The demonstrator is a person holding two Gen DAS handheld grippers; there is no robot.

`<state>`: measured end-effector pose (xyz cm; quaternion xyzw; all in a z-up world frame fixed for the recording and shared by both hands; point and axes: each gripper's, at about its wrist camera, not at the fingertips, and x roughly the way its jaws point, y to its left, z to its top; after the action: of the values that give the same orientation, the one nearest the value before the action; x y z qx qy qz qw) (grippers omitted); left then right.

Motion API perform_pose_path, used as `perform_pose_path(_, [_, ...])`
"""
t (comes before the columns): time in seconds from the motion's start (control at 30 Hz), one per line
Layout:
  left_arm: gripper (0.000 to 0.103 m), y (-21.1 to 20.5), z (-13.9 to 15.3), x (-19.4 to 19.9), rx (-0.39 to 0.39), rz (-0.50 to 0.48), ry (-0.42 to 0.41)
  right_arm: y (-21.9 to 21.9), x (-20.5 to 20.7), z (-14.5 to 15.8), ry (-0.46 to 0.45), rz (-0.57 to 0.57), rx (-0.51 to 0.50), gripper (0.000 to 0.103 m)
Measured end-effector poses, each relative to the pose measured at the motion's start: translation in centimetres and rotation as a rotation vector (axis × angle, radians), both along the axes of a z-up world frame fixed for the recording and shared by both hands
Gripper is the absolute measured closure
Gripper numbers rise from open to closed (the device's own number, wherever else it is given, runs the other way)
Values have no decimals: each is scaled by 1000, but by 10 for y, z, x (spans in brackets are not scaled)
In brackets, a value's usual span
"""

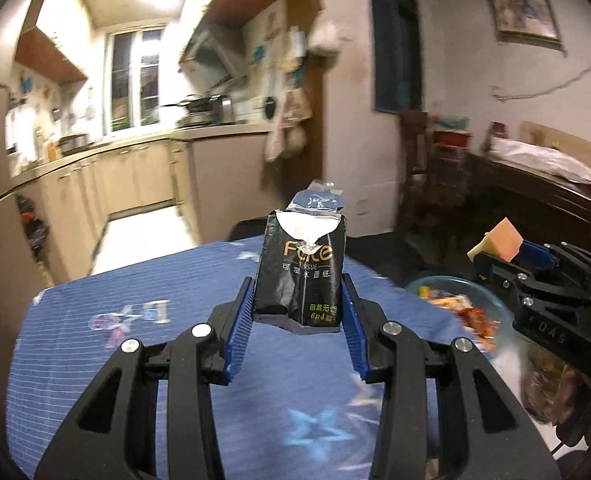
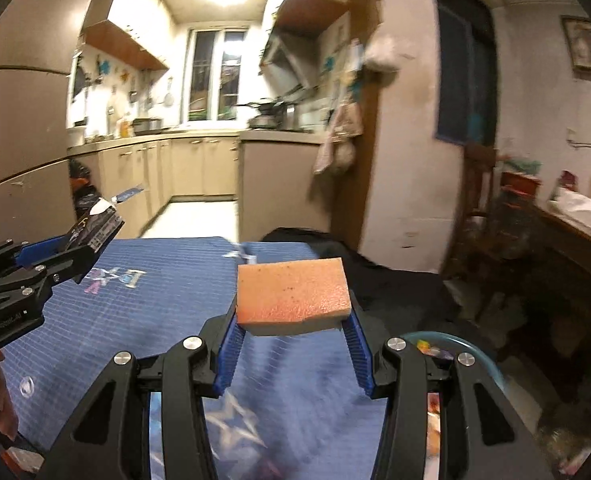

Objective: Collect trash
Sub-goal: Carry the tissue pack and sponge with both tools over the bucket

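Black tissue pack [image 1: 299,276] between left jaws.

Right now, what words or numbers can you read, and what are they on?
"Face" in gold, on the black tissue pack held in the left gripper.
"TISSUE" under it, partly covered by the torn flap.
Chinese characters and a green line starting "6": too blurred to read surely.
Raised letters on the right gripper body: unclear.
The orange sponge has none.

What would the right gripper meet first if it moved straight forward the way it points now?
Probably nothing close. The right gripper, shut on the sponge, points over the far edge of the blue tablecloth toward the kitchen floor and wall. The way looks free, though depth is unclear.
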<state>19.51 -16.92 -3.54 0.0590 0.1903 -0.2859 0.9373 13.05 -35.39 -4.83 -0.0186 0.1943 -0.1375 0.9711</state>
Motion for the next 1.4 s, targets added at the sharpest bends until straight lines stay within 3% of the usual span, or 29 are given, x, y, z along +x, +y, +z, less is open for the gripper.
perform_pose_path(0.33, [63, -89, -35, -95, 24, -256, 26, -81, -163, -32, 23, -222, 34, 55])
perform_pose_path(0.6, [63, -138, -72, -139, 76, -380, 82, -122, -229, -87, 90, -317, 108, 55])
perform_pose_path(0.9, [63, -172, -118, -158, 146, -460, 203, -155, -247, -155, 206, -354, 243, 55])
perform_pose_path(1.4, [63, -221, -209, -160, 305, -502, 417, -189, -213, -242, 387, -368, 395, 55])
